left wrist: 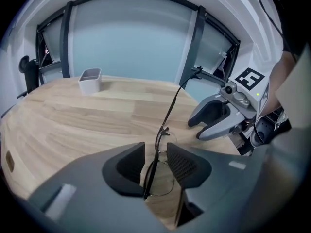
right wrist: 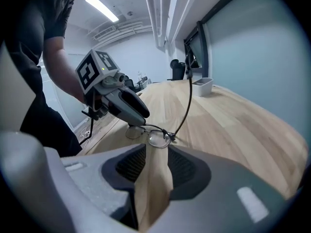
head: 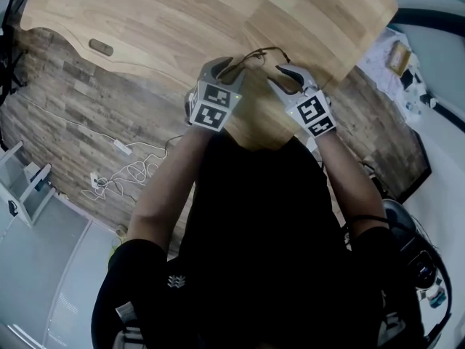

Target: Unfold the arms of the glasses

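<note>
Glasses (left wrist: 171,108) are low on or just over the wooden counter (left wrist: 73,120), one arm sticking up. Their frame stands between the jaws of the left gripper (left wrist: 156,145), which are partly apart and not clearly pressing it. The right gripper (right wrist: 155,149) holds nothing, its jaws narrowly apart just short of the nearest lens.

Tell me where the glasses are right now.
In the head view, the glasses lie at the wooden table's near edge, between the left gripper's open jaws, just ahead of the right gripper.
</note>
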Tool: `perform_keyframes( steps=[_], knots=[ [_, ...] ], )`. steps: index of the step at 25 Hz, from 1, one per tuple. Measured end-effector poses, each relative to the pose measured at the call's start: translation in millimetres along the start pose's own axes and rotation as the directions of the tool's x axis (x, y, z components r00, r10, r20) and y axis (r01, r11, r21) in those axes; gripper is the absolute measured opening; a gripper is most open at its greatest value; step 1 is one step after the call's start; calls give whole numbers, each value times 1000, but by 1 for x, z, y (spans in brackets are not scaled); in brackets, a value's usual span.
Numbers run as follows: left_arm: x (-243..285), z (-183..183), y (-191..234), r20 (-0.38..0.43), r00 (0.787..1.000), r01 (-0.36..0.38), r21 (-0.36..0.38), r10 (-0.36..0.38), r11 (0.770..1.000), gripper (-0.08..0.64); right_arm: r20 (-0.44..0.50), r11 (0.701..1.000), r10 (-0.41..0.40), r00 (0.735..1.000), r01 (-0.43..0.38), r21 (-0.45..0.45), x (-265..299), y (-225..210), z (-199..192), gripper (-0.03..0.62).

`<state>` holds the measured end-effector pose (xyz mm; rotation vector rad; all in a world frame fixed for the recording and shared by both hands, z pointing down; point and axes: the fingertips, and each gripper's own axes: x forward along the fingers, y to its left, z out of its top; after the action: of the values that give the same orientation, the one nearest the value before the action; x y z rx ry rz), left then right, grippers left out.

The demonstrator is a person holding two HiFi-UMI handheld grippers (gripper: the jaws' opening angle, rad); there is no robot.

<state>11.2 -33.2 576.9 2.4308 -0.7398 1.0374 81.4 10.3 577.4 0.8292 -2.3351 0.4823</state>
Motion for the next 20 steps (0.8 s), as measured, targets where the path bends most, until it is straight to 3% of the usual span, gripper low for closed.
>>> perform_keyframes(
  steps=[5,10,16,20],
  knots=[
    [14,-7,-1,-39,999,12,19,-12,1000,130,22,999,-4,1000,3,37,0,-2,-2,132],
    [19,-15,-3,-42,999,25,16,-24,1000,37,32,999,6,999,-8,47,-1,-1,0,132],
    [14,-9,-10,-15,999,36,28,-35,999,35,66,997,16,998,-21,72,-4,-4,9,132],
    [4,-2,-17,10,999,48,86,-49,995,34,63,994,28,998,-35,103,4,-6,18,132]
  ],
)
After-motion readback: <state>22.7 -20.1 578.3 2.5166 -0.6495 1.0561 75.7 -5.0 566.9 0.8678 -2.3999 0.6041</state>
